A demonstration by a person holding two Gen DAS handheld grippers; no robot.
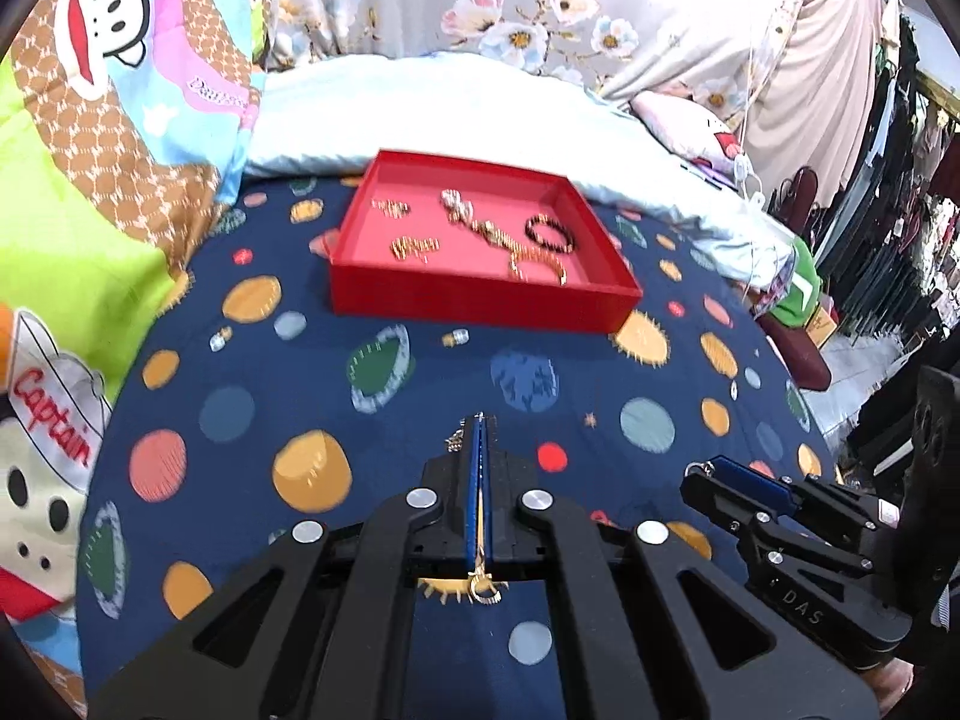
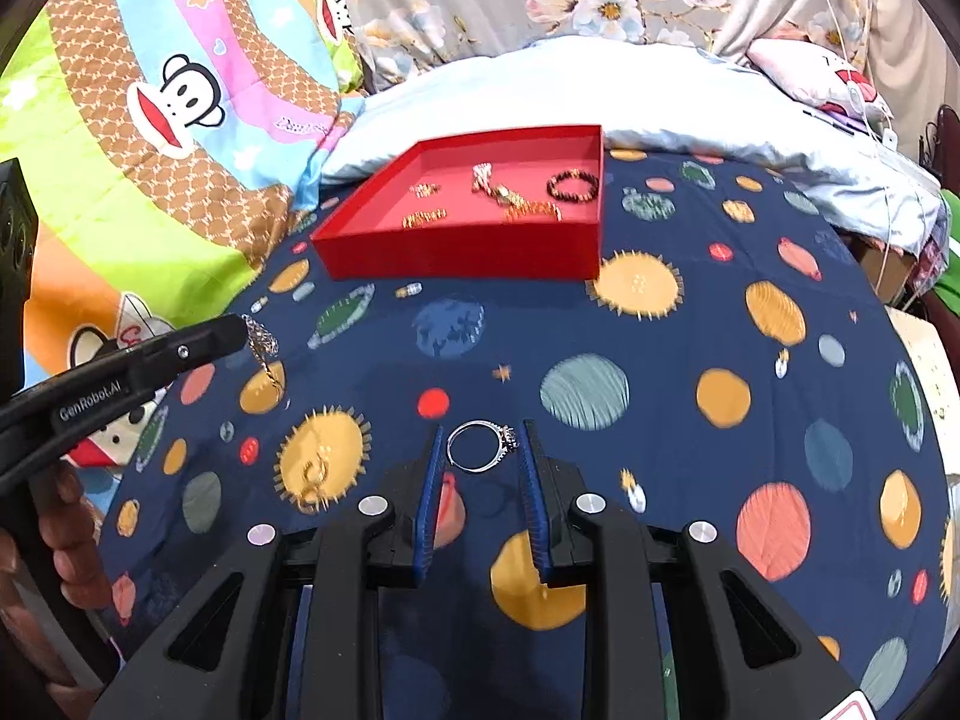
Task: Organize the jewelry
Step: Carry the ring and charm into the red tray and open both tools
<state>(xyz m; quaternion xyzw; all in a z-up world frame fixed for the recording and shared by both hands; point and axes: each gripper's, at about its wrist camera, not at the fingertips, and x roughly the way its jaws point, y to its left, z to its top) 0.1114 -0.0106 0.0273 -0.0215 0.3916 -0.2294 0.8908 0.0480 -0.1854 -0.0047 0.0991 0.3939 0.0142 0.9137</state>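
Note:
A red tray (image 1: 480, 306) (image 2: 456, 252) lies on the planet-print bedspread and holds several gold chains and a dark bead bracelet (image 1: 549, 233) (image 2: 574, 186). My left gripper (image 1: 479, 426) is shut on a gold chain (image 1: 483, 585) that hangs below its jaws; in the right wrist view the chain (image 2: 264, 348) dangles from its tip (image 2: 237, 324), with a pendant end (image 2: 312, 483) near the cloth. My right gripper (image 2: 483, 444) is shut on a silver ring (image 2: 480, 447) held between its blue pads, above the bedspread.
A light blue pillow (image 1: 450, 114) lies behind the tray. A monkey-print quilt (image 2: 150, 120) is piled at the left. Floral fabric hangs at the back. Clothes hang at the far right (image 1: 900, 210) past the bed's edge.

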